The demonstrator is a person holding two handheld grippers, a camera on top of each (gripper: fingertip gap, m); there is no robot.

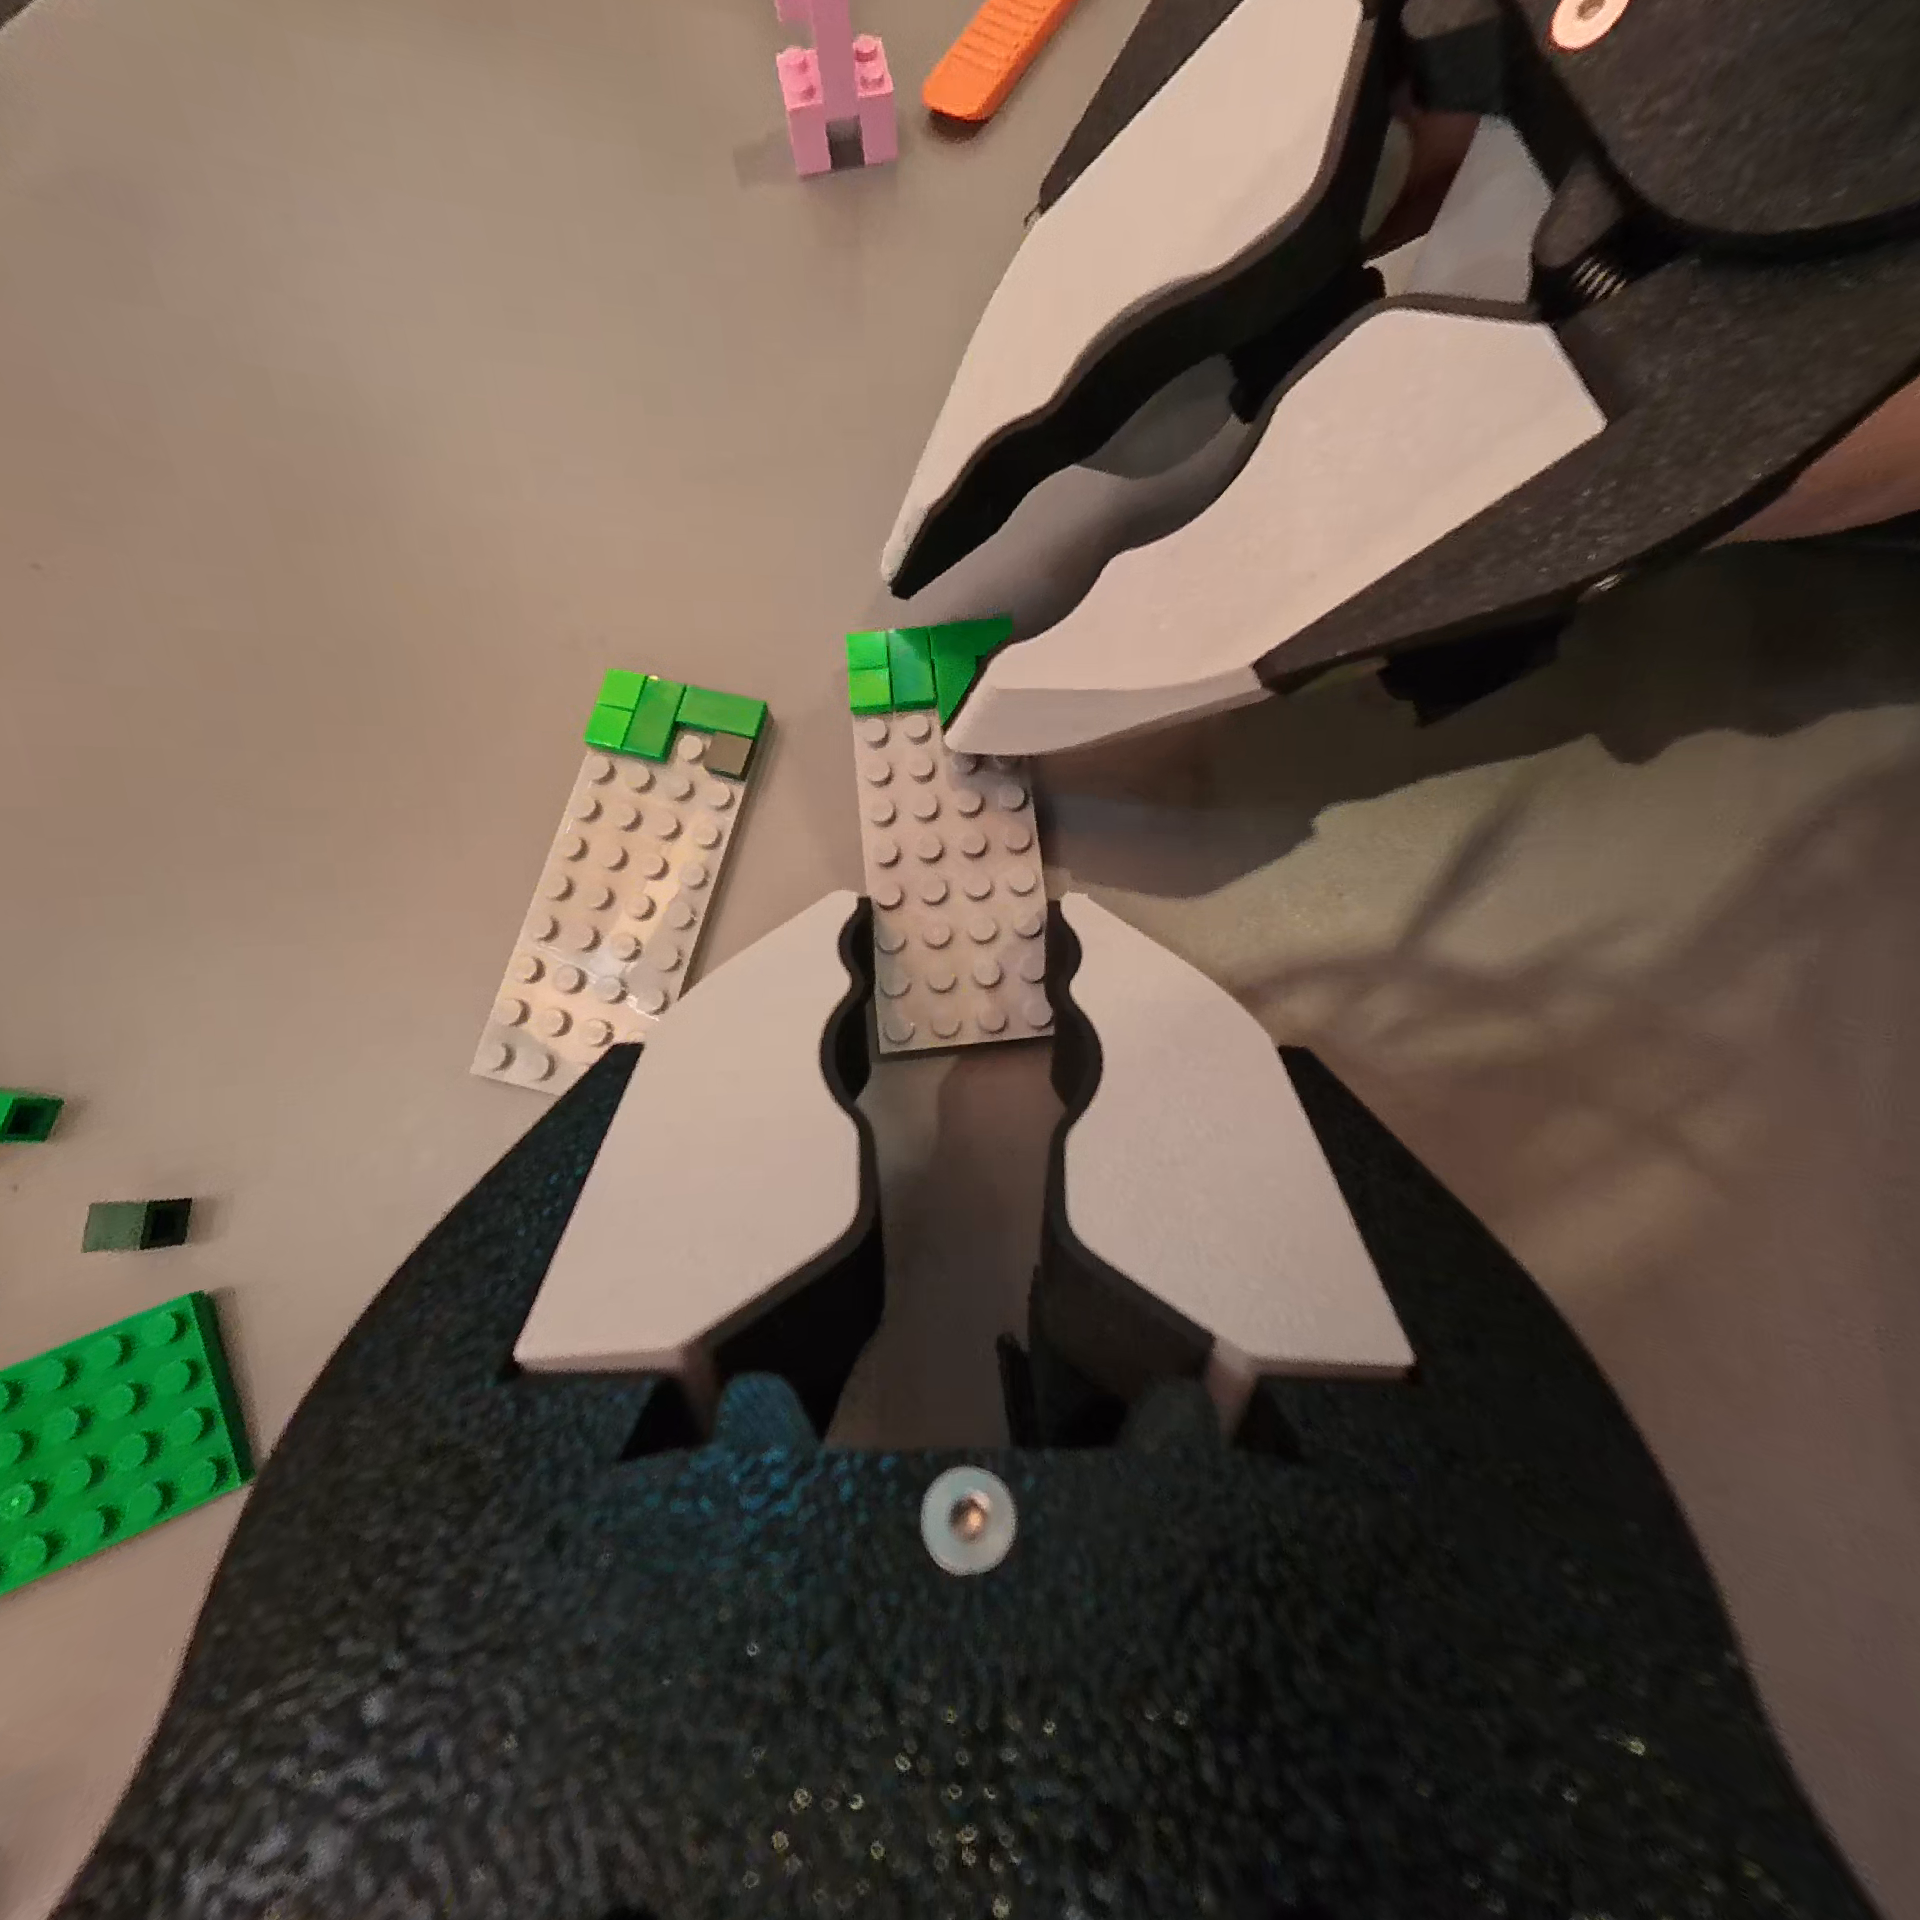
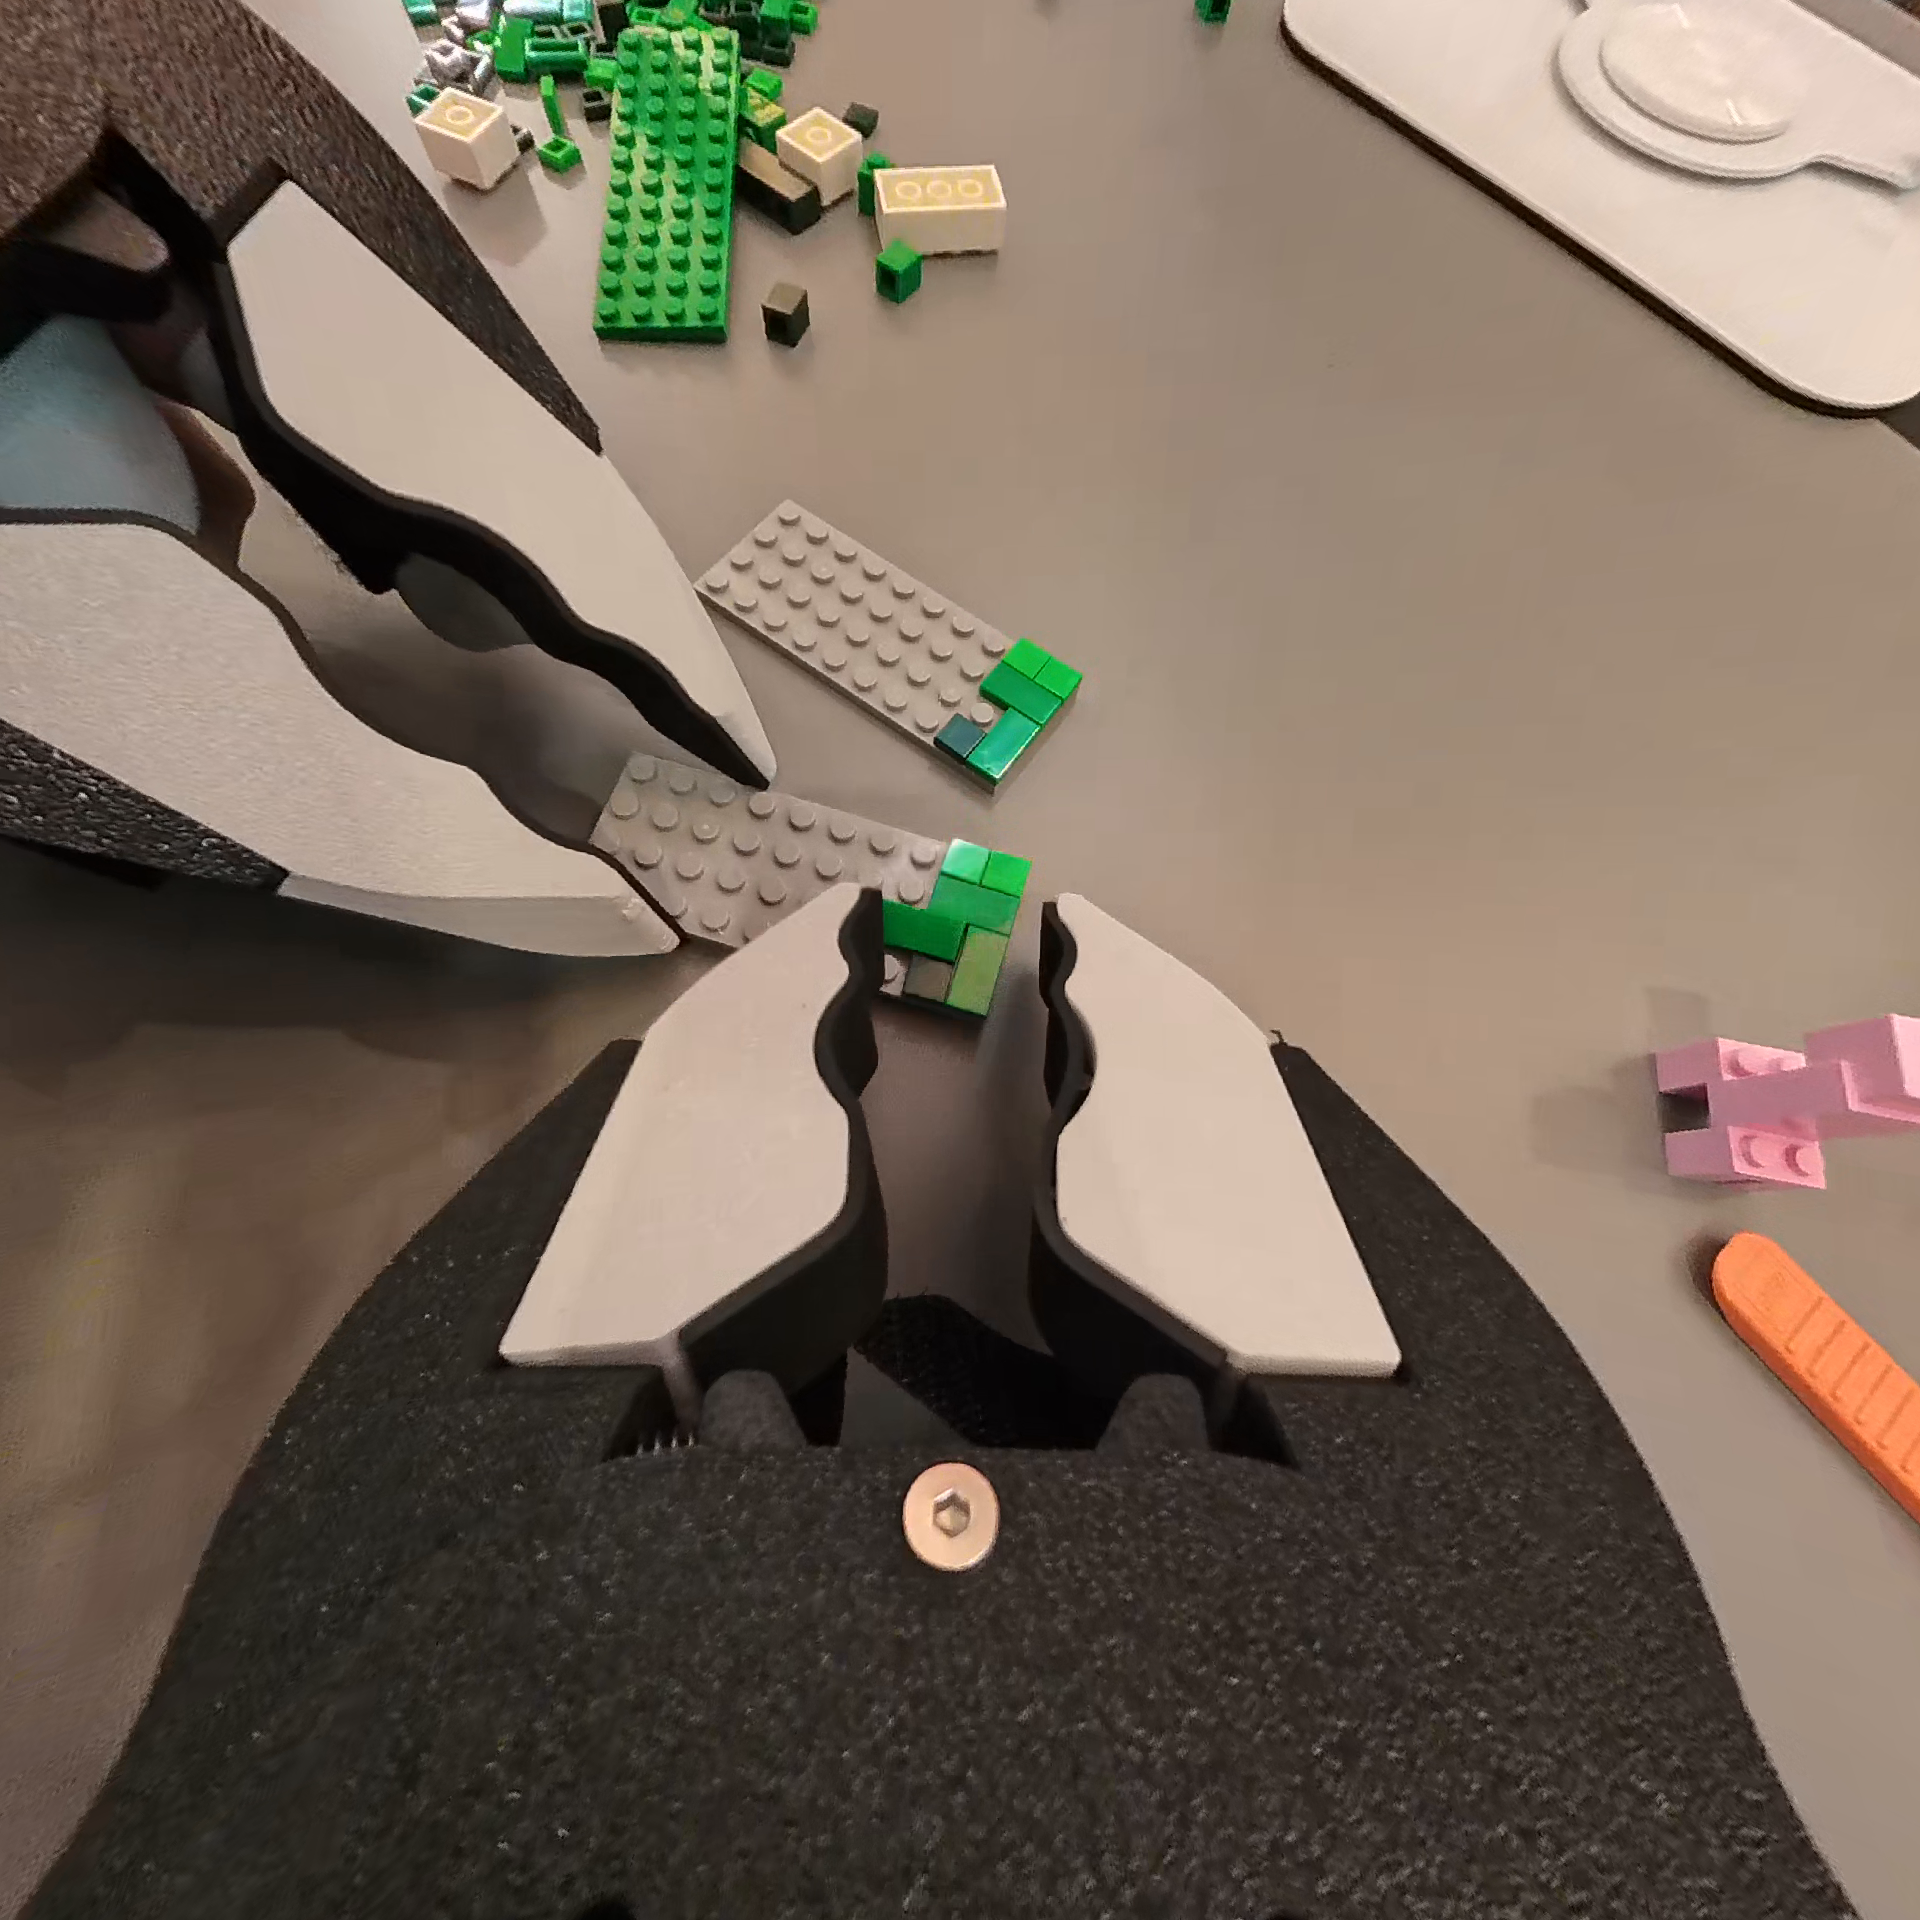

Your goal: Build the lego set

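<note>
Left tool [image 1: 961, 914] spread, straddling near grey plate [image 1: 951, 883]; right tool [image 2: 951, 914] spread over its green tiles [image 2: 961, 925] | progress: early; both plates tiled at one end only | beyond near plate: second grey plate [image 2: 862, 634], loose-brick pile [image 2: 675, 156] unused | grey worktop [image 2: 1351, 623]; room unseen

Both grey studded plates [image 1: 956, 883] [image 1: 613, 894] carry bright green tiles [image 2: 971, 920] at one end, with one darker, perhaps teal, tile [image 2: 961, 736]. The tabletop [image 2: 1351, 623] is dull taupe. A pink brick figure [image 2: 1777, 1107], an orange ribbed tool [image 2: 1818, 1351] and cream bricks [image 2: 940, 208] lie about.
</note>
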